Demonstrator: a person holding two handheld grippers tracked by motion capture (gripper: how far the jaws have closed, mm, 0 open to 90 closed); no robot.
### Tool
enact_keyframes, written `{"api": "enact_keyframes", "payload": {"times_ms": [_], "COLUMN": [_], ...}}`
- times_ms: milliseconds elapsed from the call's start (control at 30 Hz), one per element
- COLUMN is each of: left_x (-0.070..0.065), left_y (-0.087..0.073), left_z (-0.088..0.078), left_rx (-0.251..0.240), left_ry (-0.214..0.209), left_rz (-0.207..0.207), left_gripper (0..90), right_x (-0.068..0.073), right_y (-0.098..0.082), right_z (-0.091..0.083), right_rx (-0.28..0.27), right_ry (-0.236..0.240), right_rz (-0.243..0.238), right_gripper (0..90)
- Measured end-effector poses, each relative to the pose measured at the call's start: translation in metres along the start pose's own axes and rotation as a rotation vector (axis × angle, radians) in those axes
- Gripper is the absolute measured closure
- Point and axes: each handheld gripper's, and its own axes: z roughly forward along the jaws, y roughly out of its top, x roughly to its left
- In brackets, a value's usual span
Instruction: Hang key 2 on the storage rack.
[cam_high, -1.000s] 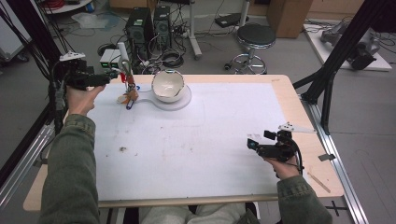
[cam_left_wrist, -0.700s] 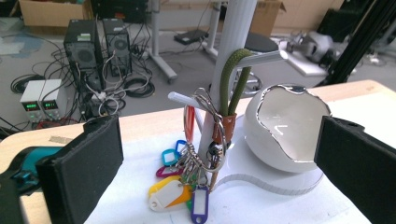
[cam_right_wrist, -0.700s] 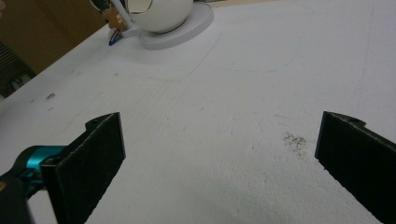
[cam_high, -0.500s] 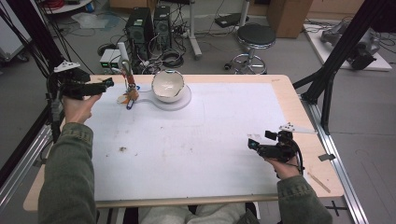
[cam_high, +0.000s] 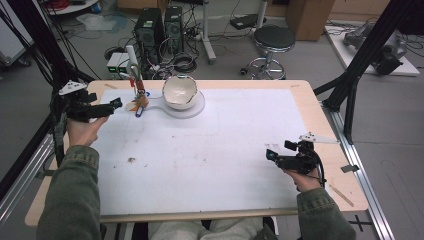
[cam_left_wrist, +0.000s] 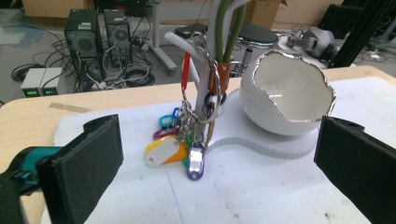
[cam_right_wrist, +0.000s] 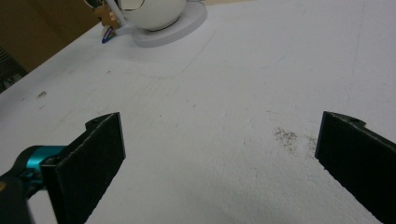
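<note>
The left tool (cam_high: 116, 104) is held at the far left of the tabletop (cam_high: 320, 107), above the edge of the white mat (cam_high: 210, 150), with its jaws spread wide and nothing between them. In the left gripper view the bunch of keys (cam_left_wrist: 180, 144) lies ahead of the jaws and between their lines of reach, well apart from both pads. The bunch hangs from a metal ring on a white upright stand (cam_left_wrist: 205, 88); its coloured plastic tags, yellow, blue, red and purple, rest on the mat at the foot of the stand. In the high view the bunch of keys (cam_high: 138, 102) sits just to the right of the left tool, near its tips but not touching them. A white egg-shaped bowl (cam_high: 180, 92) with a jagged silver rim stands on a round white base (cam_high: 197, 107) just to the right of the stand. The right tool (cam_high: 270, 155) is held at the near right of the mat, well apart from the keys and the bowl. In the right gripper view its jaws are spread wide over bare mat, holding nothing, with the bowl (cam_right_wrist: 149, 14) far ahead.
</note>
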Motion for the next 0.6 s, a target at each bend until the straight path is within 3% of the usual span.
{"api": "enact_keyframes", "payload": {"times_ms": [600], "left_x": [-0.014], "left_y": [-0.035], "left_z": [-0.025], "left_rx": [-0.032], "left_ry": [0.02], "left_rz": [0.008], "left_gripper": [1.7], "right_x": [-0.004], "right_y": [-0.002], "right_z": [-0.001], "right_rx": [-0.02], "right_ry": [-0.072], "right_rz": [-0.043], "right_gripper": [0.5]}}
